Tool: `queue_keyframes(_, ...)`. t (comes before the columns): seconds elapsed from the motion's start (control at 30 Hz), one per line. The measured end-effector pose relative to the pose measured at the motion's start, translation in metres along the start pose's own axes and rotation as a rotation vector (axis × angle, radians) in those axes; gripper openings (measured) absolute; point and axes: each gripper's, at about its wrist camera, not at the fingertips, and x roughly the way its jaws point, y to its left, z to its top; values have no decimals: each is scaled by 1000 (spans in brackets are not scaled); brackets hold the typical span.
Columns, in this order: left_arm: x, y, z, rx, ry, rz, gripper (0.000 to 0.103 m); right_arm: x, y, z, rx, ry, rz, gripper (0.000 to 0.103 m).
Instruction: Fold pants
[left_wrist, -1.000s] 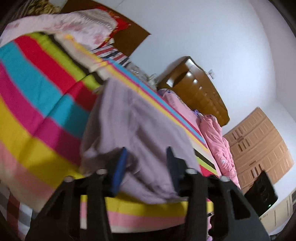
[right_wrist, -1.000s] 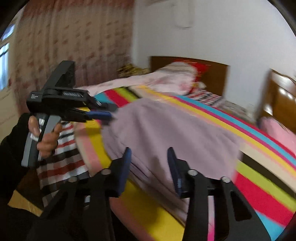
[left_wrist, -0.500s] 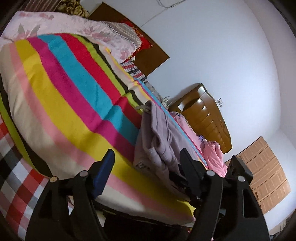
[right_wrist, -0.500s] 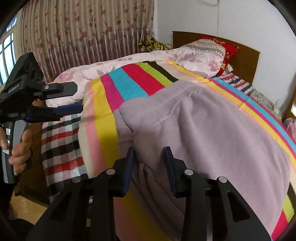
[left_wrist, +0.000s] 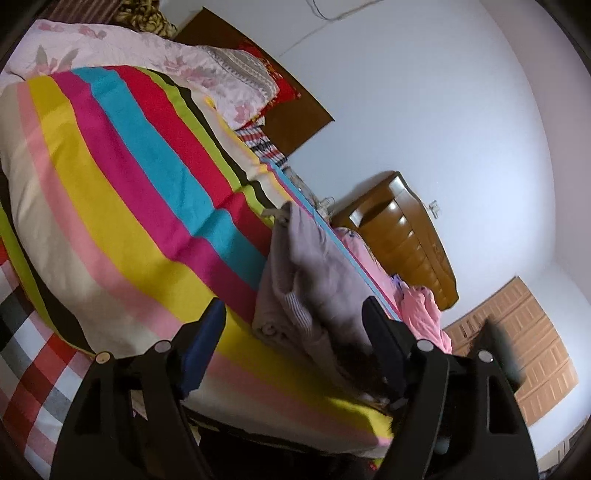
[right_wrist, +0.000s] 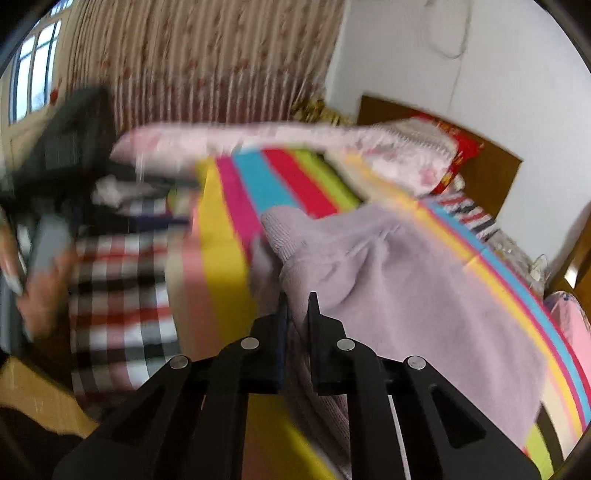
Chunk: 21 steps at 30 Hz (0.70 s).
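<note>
While right gripper (right_wrist: 297, 310) pinches pants (right_wrist: 388, 280) lying along bed stripes (left_wrist: 129, 192), left gripper (left_wrist: 295, 332) gapes.

1. A bedroom in a home: a bed (left_wrist: 55, 376) under a bright striped blanket (left_wrist: 122, 206) fills the view.
2. Floral pink bedding (left_wrist: 155, 62) and a red pillow (left_wrist: 284, 86) lie against a wooden headboard (left_wrist: 295, 118).
3. A glossy wooden dresser (left_wrist: 410, 240) and a panelled wardrobe (left_wrist: 535, 350) stand by white walls.
4. Patterned curtains (right_wrist: 207, 62) hang beside a window (right_wrist: 33, 70).
</note>
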Motion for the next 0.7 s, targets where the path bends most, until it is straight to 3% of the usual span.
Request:
queue_keyframes(0.07,2,-7,4,11,-1,2,76,8,4,-10,4,7,-1,11)
queue_keyframes(0.2,12,-46,13,110,12,-30,78,-20,6,3,1,-79,-36,11)
queue_keyframes(0.3,42,-84,19,216,99,-48,82,-10,8,-3,-6,-43,-28,12)
queue_keyframes(0.4,85,-112,20,315,202,-67,83,7,15,-18,-28,-29,-39,22)
queue_keyframes(0.47,110,-113,19,315,266,-62,83,-4,19,-15,-36,-14,17,54)
queue_keyframes(0.5,122,-112,17,322,297,-45,83,-12,19,-15,-35,-11,58,60)
queue_keyframes(0.6,137,-108,9,362,329,4,83,-55,10,-20,-28,-54,117,61)
queue_keyframes(0.7,137,-102,-1,395,335,22,83,-98,-40,-32,96,-121,90,62)
